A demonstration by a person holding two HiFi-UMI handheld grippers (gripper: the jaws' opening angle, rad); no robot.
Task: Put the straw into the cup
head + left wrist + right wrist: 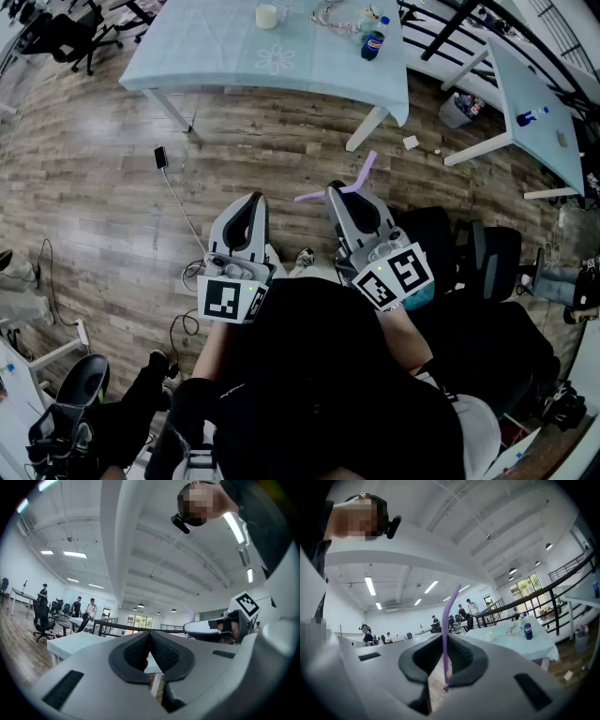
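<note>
My right gripper (339, 187) is shut on a purple bendy straw (362, 174), whose ends stick out on both sides of the jaws. In the right gripper view the straw (445, 630) stands upright between the pads. The small white cup (267, 16) stands far ahead on a pale blue table (206, 52); the cup (489, 636) also shows in the right gripper view, small and distant. My left gripper (251, 199) is held beside the right one, shut with nothing in it; its pads (158, 648) meet. Both grippers hang above the wooden floor.
A cola bottle (374, 39) and a tangle of cables lie on the cup's table. A second table (534, 103) stands at the right, with a bin (457, 110) beside it. A phone on a cable (160, 157) lies on the floor. Office chairs (492, 258) are at my right.
</note>
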